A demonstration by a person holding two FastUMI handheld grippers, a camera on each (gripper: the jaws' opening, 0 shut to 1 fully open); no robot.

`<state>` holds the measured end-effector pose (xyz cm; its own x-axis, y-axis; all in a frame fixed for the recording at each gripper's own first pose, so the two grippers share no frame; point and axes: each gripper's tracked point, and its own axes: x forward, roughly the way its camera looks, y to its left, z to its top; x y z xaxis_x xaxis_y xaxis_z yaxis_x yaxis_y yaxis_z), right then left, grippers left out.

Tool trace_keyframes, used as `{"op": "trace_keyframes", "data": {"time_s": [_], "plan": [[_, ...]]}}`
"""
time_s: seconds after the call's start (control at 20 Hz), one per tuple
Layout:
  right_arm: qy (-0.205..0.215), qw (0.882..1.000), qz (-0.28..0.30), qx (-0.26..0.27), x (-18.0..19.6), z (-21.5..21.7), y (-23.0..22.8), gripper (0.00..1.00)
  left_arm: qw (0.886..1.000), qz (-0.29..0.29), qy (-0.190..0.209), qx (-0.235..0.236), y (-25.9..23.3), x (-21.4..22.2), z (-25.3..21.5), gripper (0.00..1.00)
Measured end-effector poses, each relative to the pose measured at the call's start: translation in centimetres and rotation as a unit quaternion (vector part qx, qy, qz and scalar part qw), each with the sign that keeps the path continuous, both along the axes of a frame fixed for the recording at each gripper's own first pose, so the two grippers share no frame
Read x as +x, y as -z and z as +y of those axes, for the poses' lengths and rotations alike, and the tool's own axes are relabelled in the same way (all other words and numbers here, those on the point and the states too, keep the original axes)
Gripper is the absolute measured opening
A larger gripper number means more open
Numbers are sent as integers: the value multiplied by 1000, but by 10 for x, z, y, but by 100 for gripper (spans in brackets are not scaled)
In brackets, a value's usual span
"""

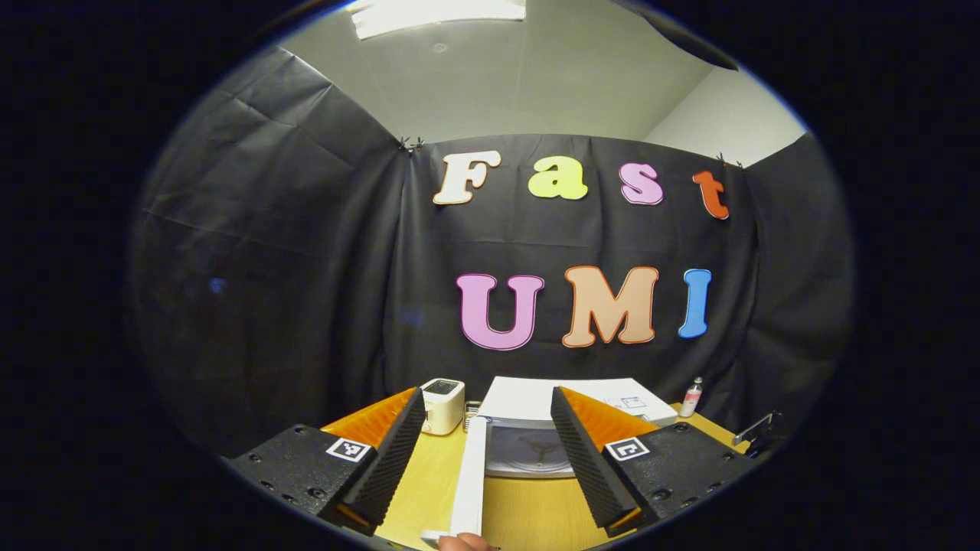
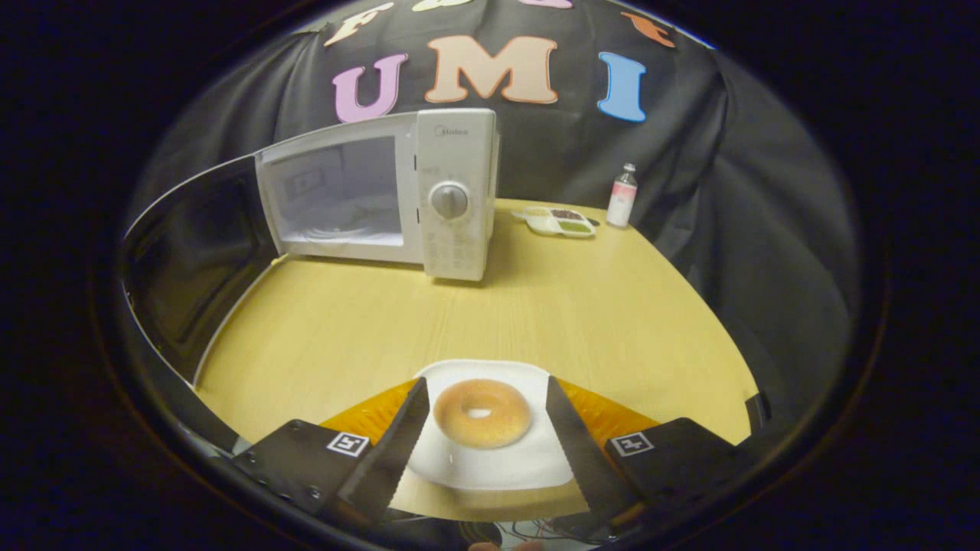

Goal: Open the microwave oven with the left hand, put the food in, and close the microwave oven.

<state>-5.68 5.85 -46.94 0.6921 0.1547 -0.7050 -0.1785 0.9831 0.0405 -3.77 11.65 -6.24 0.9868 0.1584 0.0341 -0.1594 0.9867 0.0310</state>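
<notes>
Glazed and golden, the doughnut lies on a white plate at the bottom centre of the right gripper view, on the wooden desk. It looks light and soft, likely to dent or crumble if squeezed; the plate looks stiff, smooth and probably slippery, so I would judge the plate's rim the better place to take hold, kept level so the doughnut does not slide. The right hand-held gripper stands spread, one finger on either side of the plate; whether the fingers touch its edges cannot be told from here.

Toward the upper left of that view the microwave oven stands with its door swung wide, cavity exposed. Beyond it lie a small tray and a bottle.

In the left gripper view the left hand-held gripper is spread and pinches nothing. The door's edge runs up between its fingers, apparently below them. The cavity is half hidden behind the right finger, so its floor is hard to make out. A small white box sits left of the oven; its purpose is unclear. A fingertip is cut off at the bottom edge.
</notes>
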Motion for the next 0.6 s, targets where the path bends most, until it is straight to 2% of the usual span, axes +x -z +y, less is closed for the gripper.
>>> {"op": "trace_keyframes", "data": {"time_s": [0.05, 0.2, 0.25, 0.6], "plan": [[1, 1000, 7, 5, 0, 2, 3, 98, 1000, 4, 0, -4, 2, 3, -2, 95], [-8, 1000, 17, -2, 6, 3, 15, 98, 1000, 11, -2, -12, 6, 9, -4, 93], [-12, 1000, 25, -5, 6, 2, 20, 98, 1000, 12, -4, -14, 6, 11, -3, 96], [-32, 996, 79, 13, -8, 22, 47, 98, 999, 23, -14, -22, 13, 15, -1, 96]]}}
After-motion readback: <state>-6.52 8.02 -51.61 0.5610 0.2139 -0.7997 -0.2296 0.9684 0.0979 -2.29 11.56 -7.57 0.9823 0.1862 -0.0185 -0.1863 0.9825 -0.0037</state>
